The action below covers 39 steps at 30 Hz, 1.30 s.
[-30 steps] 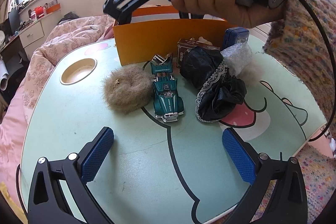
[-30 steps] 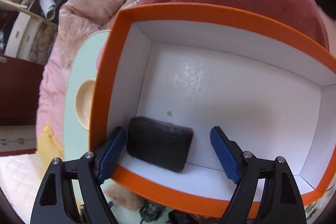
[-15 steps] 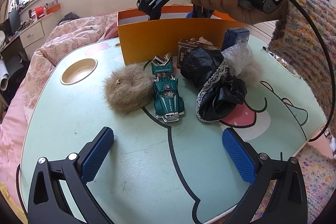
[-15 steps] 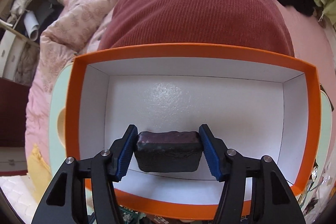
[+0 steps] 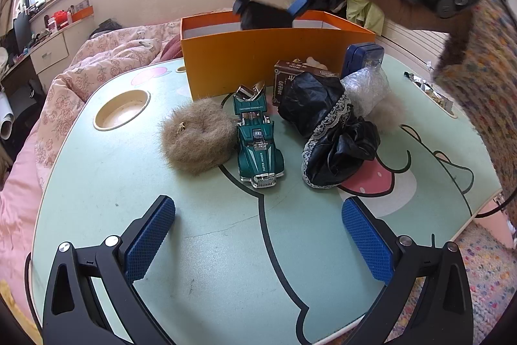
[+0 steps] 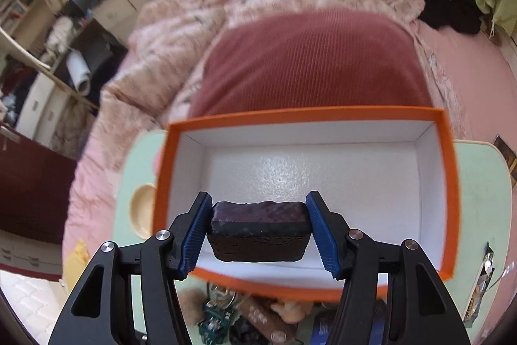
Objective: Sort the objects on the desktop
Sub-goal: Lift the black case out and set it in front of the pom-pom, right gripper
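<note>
Two grippers are shown at one stage of sorting, with the orange box point(image 6: 447, 193) taken as the landmark. The right gripper point(image 6: 258, 230) is held above the near end of the box, its blue pads point(image 6: 194, 235) pressed against the two short ends of a dark block point(image 6: 258, 231), which is carried clear of the white box floor. In the left wrist view the same block point(image 5: 265, 16) is seen, blurred, just above the near wall of the box point(image 5: 258, 60). The left gripper point(image 5: 258, 244) is held over bare table point(image 5: 97, 183) on the near side of the box, its jaws wide apart with nothing between them.

In front of the box lie a furry brown puff point(image 5: 197, 138), a green toy car point(image 5: 258, 147), a black lace-edged cloth point(image 5: 326, 131), a brown carton point(image 5: 290, 76), a blue case point(image 5: 363, 59) and a wad of clear wrap point(image 5: 368, 86).

Whether the block is being lifted out or repositioned cannot be told. For the step to be done well, the grip is best kept square on the block's ends, since only the upper part of each end appears covered by the pads. The block should be raised fully above the rim before any sideways travel, so that the thin wall is not caught and the box dragged into the things crowded against its front.
</note>
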Available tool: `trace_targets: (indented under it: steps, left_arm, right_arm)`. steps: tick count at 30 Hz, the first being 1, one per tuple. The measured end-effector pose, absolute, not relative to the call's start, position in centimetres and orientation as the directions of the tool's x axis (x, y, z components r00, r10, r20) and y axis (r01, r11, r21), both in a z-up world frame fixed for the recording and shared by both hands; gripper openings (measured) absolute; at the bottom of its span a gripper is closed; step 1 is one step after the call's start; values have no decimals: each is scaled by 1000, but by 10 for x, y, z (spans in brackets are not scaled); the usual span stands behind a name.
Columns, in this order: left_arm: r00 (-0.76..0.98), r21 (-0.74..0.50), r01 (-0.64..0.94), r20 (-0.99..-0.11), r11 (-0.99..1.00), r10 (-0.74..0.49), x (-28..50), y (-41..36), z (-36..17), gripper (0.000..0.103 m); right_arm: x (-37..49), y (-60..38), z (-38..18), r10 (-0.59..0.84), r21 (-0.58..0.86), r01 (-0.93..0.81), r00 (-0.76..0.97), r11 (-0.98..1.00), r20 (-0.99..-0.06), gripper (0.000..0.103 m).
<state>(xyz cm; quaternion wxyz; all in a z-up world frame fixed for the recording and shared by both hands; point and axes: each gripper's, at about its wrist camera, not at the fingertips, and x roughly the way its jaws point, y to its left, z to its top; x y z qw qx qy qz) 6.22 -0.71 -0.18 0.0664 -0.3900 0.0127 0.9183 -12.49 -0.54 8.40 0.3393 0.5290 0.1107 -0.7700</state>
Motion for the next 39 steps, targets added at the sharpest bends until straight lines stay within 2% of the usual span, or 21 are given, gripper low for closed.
trace_targets:
  steps: [8, 16, 23, 27, 28, 30, 32, 39]
  left_arm:
    - [-687, -28, -131, -718, -991, 111, 62, -8, -2, 103]
    - [-687, -27, -122, -719, -992, 104, 60, -10, -3, 103]
    - [-687, -28, -122, -719, -992, 105, 60, -10, -3, 103]
    - [-687, -28, -123, -719, -992, 105, 61, -10, -3, 103]
    - [-687, -28, -123, -719, -992, 105, 61, -10, -3, 103]
    - [-687, -28, -122, -719, -992, 105, 61, -10, -3, 103]
    - [-688, -28, -121, -719, -992, 104, 62, -10, -2, 103]
    - [-688, -28, -120, -719, -992, 104, 62, -11, -2, 103]
  right_arm:
    - [-78, 84, 109, -485, 204, 694, -236, -691, -842, 60]
    - [-56, 159, 69, -450, 184, 662, -255, -726, -856, 60]
    - [-50, 155, 29, -434, 191, 675, -209, -713, -877, 60]
    - [-34, 139, 32, -443, 105, 726, -292, -680, -847, 60]
    - [-29, 140, 36, -461, 89, 732, -326, -676, -825, 61]
    - [-18, 148, 48, -523, 89, 742, -376, -664, -765, 82]
    - [-9, 160, 55, -564, 100, 744, -404, -660, -720, 92]
    - [20, 189, 41, -510, -5, 715, -504, -699, -697, 92]
